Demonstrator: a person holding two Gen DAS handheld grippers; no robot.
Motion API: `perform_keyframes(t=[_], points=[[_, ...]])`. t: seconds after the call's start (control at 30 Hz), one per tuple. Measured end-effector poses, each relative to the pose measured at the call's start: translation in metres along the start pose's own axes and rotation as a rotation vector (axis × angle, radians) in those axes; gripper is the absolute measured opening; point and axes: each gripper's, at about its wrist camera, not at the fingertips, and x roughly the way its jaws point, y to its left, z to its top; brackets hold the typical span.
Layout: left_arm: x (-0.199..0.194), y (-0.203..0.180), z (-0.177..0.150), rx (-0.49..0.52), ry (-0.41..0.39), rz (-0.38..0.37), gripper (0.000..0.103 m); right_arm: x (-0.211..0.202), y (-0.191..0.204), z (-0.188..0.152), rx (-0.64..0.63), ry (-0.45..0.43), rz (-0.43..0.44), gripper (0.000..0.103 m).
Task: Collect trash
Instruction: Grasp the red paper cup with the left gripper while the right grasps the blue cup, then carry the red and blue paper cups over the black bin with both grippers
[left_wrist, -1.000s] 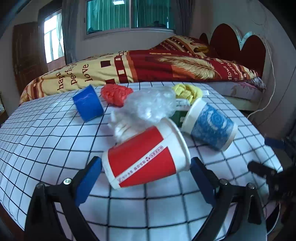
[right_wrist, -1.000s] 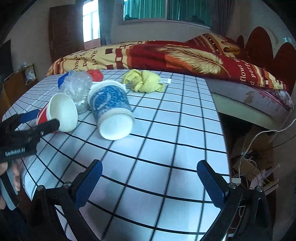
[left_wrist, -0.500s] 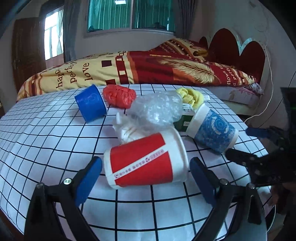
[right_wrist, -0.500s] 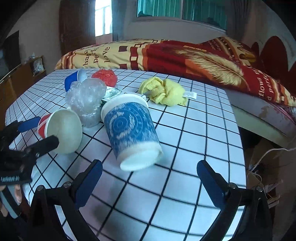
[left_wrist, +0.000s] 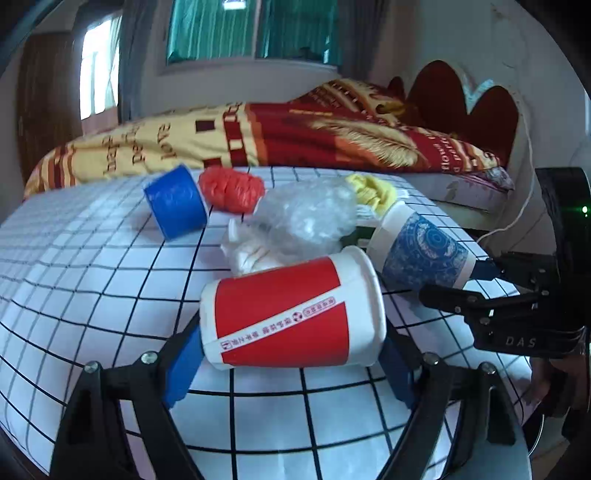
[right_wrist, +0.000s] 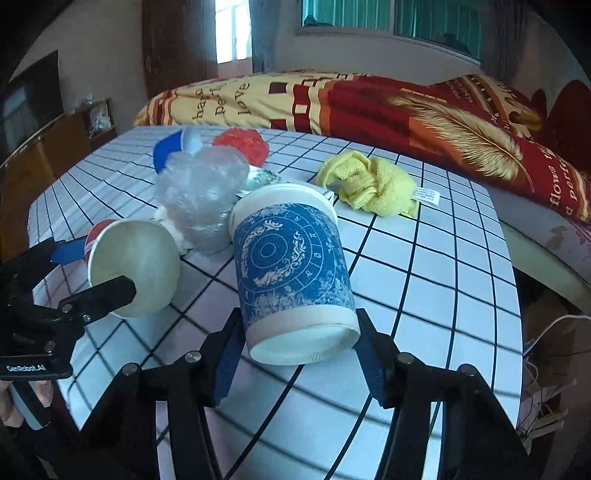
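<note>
The left gripper (left_wrist: 291, 365) has just been closing and its pads now meet the lying red cup (left_wrist: 291, 314). The right gripper (right_wrist: 299, 358) has also been closing and pinches the blue-patterned cup (right_wrist: 295, 273). Only the right view shows the red cup's open mouth, left of these jaws.

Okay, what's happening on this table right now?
A person with a gripper in each hand is picking up trash from the checked table. The left gripper straddles the red paper cup; the right gripper straddles the blue patterned cup. Both jaws have just been closing on the lying cups.
</note>
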Motion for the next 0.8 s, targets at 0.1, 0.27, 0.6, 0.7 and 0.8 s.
perform_keyframes(t=[0.1,0.27,0.6,0.7,0.8], points=[[-0.008,-0.004,-0.002,0.024,-0.015,-0.010,0.085,-0.018,0.003,-0.011,0.007,-0.022,-0.026,0.058],[-0.026,-0.014,-0.005,0.052,-0.046,-0.039,0.085,-0.061,-0.001,-0.034,0.034,-0.087,-0.091,0.057],[-0.062,-0.061,-0.013,0.132,-0.109,-0.116,0.085,-0.167,-0.020,-0.088,0.100,-0.181,-0.233,0.058],[-0.069,-0.078,-0.017,0.153,-0.111,-0.144,0.085,-0.191,-0.029,-0.107,0.135,-0.187,-0.282,0.058],[-0.073,-0.096,-0.022,0.178,-0.104,-0.167,0.085,-0.209,-0.041,-0.129,0.187,-0.196,-0.322,0.058]])
